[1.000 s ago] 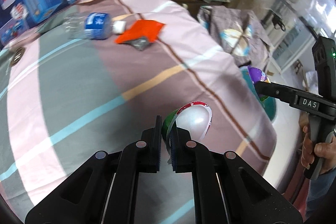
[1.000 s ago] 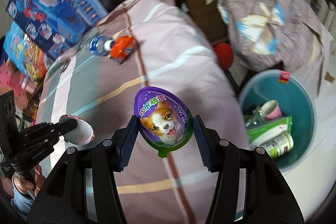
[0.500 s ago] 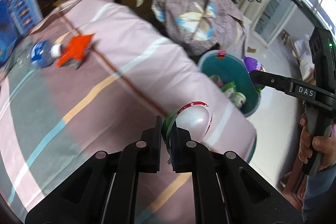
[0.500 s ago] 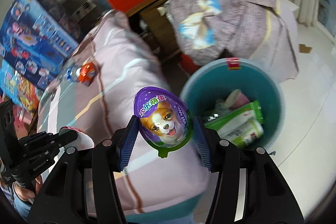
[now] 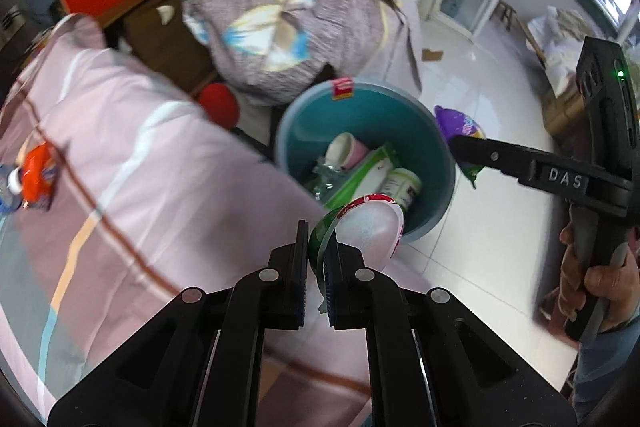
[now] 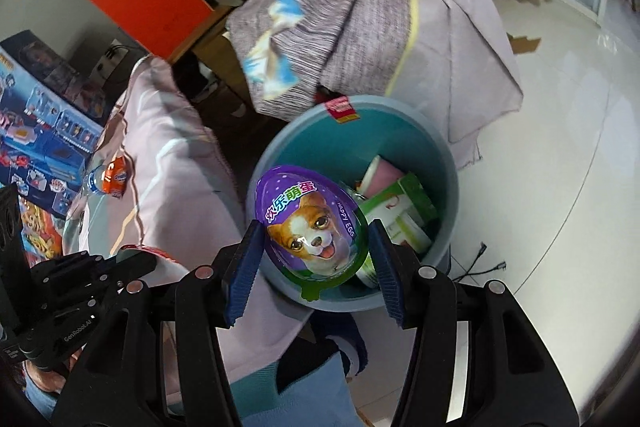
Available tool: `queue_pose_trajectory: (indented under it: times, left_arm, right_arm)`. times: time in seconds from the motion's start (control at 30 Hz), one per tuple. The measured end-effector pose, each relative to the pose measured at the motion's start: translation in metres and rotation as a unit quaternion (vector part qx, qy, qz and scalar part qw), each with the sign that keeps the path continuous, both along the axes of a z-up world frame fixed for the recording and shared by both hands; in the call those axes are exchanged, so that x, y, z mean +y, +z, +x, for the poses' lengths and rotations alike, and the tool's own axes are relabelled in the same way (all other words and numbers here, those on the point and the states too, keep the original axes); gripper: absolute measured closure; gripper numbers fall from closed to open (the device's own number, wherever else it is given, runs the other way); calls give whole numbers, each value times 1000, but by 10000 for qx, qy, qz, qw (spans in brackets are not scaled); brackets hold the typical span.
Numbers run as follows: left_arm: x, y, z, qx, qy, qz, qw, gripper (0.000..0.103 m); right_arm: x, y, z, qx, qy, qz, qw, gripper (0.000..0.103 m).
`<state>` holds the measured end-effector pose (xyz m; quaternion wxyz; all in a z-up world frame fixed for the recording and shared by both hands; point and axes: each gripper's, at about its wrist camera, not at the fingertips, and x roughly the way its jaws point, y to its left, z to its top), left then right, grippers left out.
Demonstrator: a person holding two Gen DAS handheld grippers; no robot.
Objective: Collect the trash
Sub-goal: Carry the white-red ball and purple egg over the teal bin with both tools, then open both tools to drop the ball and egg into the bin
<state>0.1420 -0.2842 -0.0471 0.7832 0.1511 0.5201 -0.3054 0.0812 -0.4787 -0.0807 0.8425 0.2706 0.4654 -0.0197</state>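
Observation:
My left gripper (image 5: 316, 267) is shut on the rim of a half egg shell (image 5: 368, 227), white inside with a red and green edge, held over the bed's edge near the teal trash bin (image 5: 444, 163). In the right wrist view my right gripper (image 6: 316, 251) is shut on a purple toy egg (image 6: 312, 227) with a dog picture, hanging over the near rim of the teal bin (image 6: 448, 155). The bin holds a paper cup, a green pack and a bottle. The purple egg (image 5: 460, 127) and right gripper also show at the right of the left wrist view.
A striped bed cover (image 5: 140, 167) fills the left side. On it lie an orange wrapper (image 5: 38, 171) and a plastic bottle (image 6: 94, 181). A cloth-covered box (image 5: 296, 15) stands behind the bin. White tiled floor (image 6: 560, 155) lies to the right. A person's hand (image 5: 600, 279) grips the right tool.
Both grippers have swung from over the bed towards the teal bin, which now sits just ahead of them. Each still holds its egg piece.

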Motion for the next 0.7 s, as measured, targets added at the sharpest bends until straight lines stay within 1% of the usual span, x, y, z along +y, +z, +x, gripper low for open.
queue_pose_trajectory:
  times: [0.13, 0.2, 0.27, 0.3, 0.37, 0.43, 0.5, 0.57, 0.6, 0.67, 0.7]
  left_arm:
    - [-30, -11, 3, 124, -181, 81, 9997, 94]
    - [-42, -18, 4, 200, -237, 118, 9994, 89]
    - [-51, -22, 5, 221, -290, 155, 9992, 80]
    - [-55, -25, 4, 232, -322, 176, 9991, 78]
    - [-59, -26, 3, 225, -353, 197, 9989, 64]
    - [-59, -28, 2, 181, -341, 232, 9990, 56]
    - [-55, -27, 4, 163, -286, 229, 9992, 52]
    - [-49, -25, 5, 150, -202, 210, 9995, 44]
    - [-47, -24, 6, 140, -180, 198, 9995, 42]
    - [-40, -21, 7, 98, -114, 169, 9997, 33]
    - [-37, -20, 7, 84, -91, 154, 9998, 31]
  right_arm:
    - [-13, -9, -3, 61, -107, 87, 9999, 52]
    - [-18, -12, -5, 95, -152, 106, 9998, 52]
    - [-23, -16, -6, 134, -193, 131, 9996, 51]
    - [-25, -18, -7, 154, -210, 141, 9996, 51]
    - [-27, -22, -7, 187, -229, 167, 9994, 51]
    - [-28, -25, -6, 222, -225, 190, 9993, 51]
    - [-27, -27, -4, 243, -204, 198, 9993, 52]
    - [-26, -28, -2, 252, -168, 200, 9993, 51]
    - [-25, -28, -1, 254, -154, 197, 9994, 51]
    - [-23, -28, 1, 265, -116, 188, 9994, 51]
    - [-21, -28, 2, 277, -93, 178, 9994, 51]
